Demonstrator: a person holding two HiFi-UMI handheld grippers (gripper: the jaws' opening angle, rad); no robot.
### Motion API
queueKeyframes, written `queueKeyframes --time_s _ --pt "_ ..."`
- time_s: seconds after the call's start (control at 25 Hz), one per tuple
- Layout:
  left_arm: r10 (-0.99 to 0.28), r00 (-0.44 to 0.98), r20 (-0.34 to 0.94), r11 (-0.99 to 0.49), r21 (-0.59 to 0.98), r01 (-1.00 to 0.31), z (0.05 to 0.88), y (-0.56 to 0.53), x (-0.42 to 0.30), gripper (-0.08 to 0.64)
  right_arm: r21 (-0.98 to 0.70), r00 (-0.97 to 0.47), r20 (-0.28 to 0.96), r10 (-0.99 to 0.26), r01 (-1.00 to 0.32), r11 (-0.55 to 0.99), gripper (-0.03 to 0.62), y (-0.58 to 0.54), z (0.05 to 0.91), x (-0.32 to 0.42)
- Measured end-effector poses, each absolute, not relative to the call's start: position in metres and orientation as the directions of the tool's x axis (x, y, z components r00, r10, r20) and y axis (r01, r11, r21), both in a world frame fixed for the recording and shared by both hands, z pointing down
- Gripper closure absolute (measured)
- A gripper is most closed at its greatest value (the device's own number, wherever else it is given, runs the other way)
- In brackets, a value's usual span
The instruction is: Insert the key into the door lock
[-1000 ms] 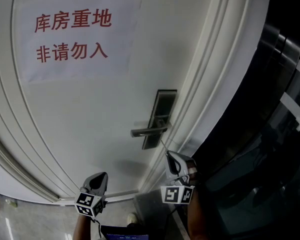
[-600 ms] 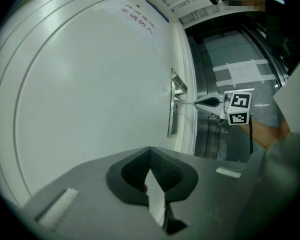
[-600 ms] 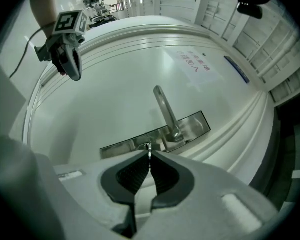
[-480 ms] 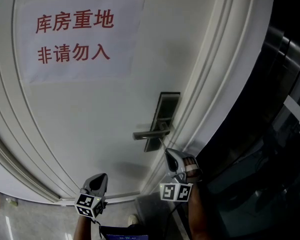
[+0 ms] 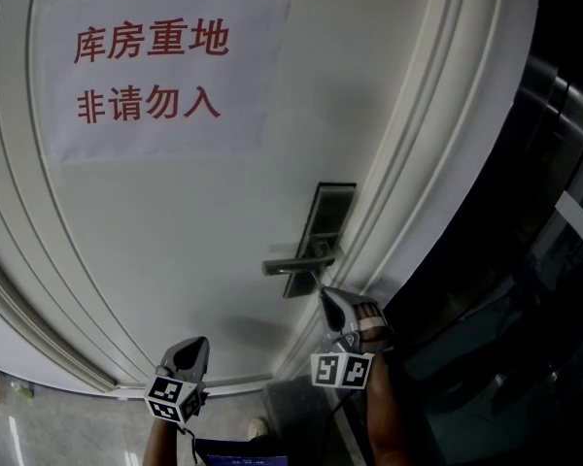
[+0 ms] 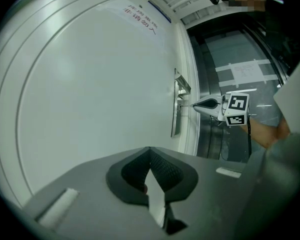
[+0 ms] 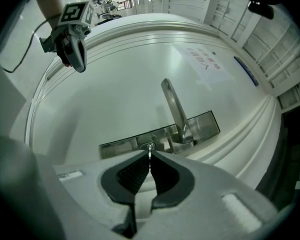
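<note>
The right gripper [image 5: 328, 301], pinching the key [image 7: 149, 153], has closed in until the tip meets the keyhole [image 7: 149, 146], which looks ready for insertion; the left gripper [image 5: 194, 346] hangs closed and empty.

key [image 7: 150, 152]: only a thin edge shows at the right gripper [image 7: 150, 157] tips, bow hidden between the jaws | lock cylinder [image 7: 150, 146]: just ahead of tips, key's entry depth indiscernible | forearm [image 5: 389, 425]: behind right gripper, cut by lower edge | left gripper [image 6: 150, 151]: reddish speck [image 6: 145, 189] between the closed jaws, unidentifiable
</note>
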State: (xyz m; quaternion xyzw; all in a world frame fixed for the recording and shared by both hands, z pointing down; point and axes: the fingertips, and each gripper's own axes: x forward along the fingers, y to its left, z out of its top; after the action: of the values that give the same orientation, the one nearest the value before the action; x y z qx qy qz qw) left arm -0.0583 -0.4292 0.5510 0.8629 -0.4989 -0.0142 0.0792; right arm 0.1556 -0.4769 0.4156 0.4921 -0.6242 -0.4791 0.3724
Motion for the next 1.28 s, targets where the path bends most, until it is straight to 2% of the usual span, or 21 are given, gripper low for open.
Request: queueKeyframes --time_s 1.28 --pt "-0.866 0.498 0.042 -0.485 0.173 -0.857 0.557 -0.447 -0.067 0.558 0.987 -0.155 0.006 -0.988 -0.155 0.031 0.581 -0.493 0.418 0.156"
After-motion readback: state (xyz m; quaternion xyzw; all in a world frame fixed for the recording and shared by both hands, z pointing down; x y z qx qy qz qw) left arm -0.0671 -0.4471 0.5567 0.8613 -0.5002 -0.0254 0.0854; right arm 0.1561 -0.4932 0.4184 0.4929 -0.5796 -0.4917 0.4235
